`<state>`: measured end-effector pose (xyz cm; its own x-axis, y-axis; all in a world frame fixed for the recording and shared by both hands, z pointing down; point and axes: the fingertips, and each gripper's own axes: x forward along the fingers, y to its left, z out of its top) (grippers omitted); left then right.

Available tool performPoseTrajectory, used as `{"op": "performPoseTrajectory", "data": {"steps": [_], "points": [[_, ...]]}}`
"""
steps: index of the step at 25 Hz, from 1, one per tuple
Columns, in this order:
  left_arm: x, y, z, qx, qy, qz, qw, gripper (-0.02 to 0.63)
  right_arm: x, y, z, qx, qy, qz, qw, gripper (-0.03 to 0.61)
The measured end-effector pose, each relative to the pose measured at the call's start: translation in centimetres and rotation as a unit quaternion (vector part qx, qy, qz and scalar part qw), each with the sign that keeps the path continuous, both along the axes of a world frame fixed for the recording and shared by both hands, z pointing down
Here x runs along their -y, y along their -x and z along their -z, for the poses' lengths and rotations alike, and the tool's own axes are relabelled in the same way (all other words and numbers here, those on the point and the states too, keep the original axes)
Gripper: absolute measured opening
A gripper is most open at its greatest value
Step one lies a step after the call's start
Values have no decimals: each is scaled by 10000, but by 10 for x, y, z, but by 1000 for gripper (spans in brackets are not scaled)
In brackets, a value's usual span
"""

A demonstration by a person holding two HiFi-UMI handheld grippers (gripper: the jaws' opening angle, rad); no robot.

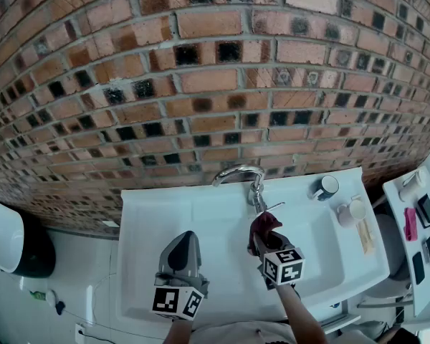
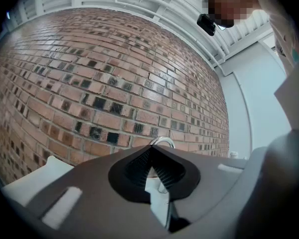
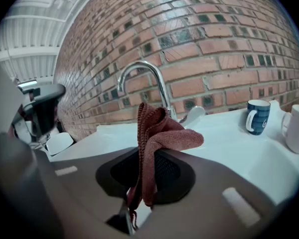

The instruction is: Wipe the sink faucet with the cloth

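- Left gripper (image 2: 150,149): jaws pressed together with nothing between them. It hung over the sink (image 1: 150,221), well short of the spout ahead of its tips.
- Right gripper (image 3: 148,156): jaws clamped on a maroon cloth (image 3: 157,131), bunched above the tips.
- Faucet (image 3: 139,71): just beyond the cloth; contact could not be told. Its lever (image 3: 194,114) lay low, right of the jaws.
- Blue mug (image 3: 256,116), white mug (image 3: 296,128): further right, on the sink rim.
- Risk, as judged: a loose fold could snag the lever and start water, and a hard drag could pull the cloth free.
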<state>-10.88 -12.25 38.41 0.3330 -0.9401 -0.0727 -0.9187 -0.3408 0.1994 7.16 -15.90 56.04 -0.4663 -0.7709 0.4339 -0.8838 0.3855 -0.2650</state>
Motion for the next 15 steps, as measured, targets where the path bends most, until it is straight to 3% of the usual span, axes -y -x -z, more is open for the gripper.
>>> {"op": "performPoseTrajectory", "data": {"steps": [4,10,15], "points": [[7,0,-3,22,28,37,10000,5,30,-12,-18,-117,191,-107,9997,51],[12,2,-9,49,103,99,9999,5,42,-10,-12,-256,54,117,9996,51],[12,2,-10,48,124,95,9999,5,44,-27,2,-294,-127,-1,9995,51]]}}
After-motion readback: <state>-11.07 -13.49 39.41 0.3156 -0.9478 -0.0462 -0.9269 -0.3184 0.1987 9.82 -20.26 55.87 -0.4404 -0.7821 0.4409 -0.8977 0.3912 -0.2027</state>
